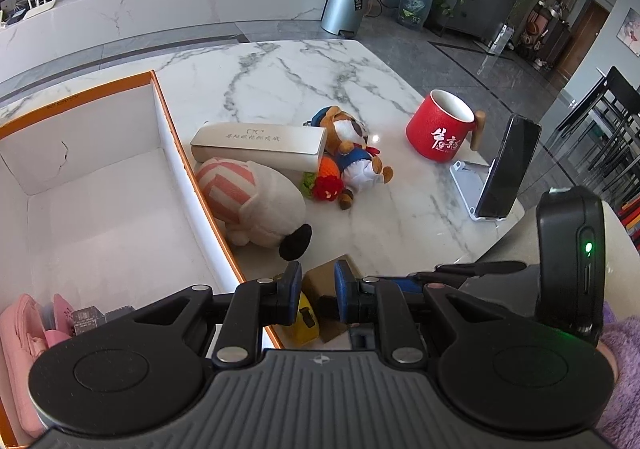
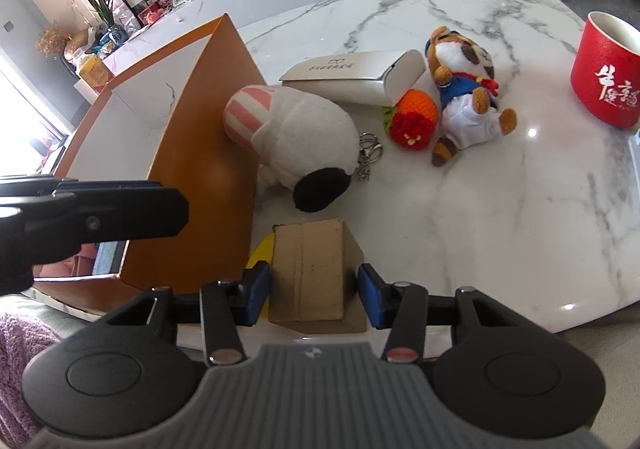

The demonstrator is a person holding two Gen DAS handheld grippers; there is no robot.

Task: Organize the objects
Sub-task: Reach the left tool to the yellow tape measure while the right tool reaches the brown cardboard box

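My right gripper point(image 2: 312, 291) is open around a small brown cardboard box point(image 2: 308, 269) at the table's near edge. Its blue pads sit close against the box's two sides, with no clear squeeze. A yellow object point(image 2: 262, 253) lies half hidden under the box's left side. My left gripper point(image 1: 318, 283) hovers by the near right corner of the orange-rimmed storage box point(image 1: 168, 117). It is open only a little, with nothing between the pads. A white plush dog point(image 1: 256, 201), a white glasses case point(image 1: 260, 145), a tiger plush point(image 1: 352, 149) and a crochet fruit point(image 1: 326, 181) lie beside the storage box.
A red mug point(image 1: 440, 129) and a phone on a stand point(image 1: 508, 169) stand at the table's right. Pink items point(image 1: 24, 337) lie in the storage box's near corner. A keyring point(image 2: 368, 153) lies by the plush dog. The table edge runs just below both grippers.
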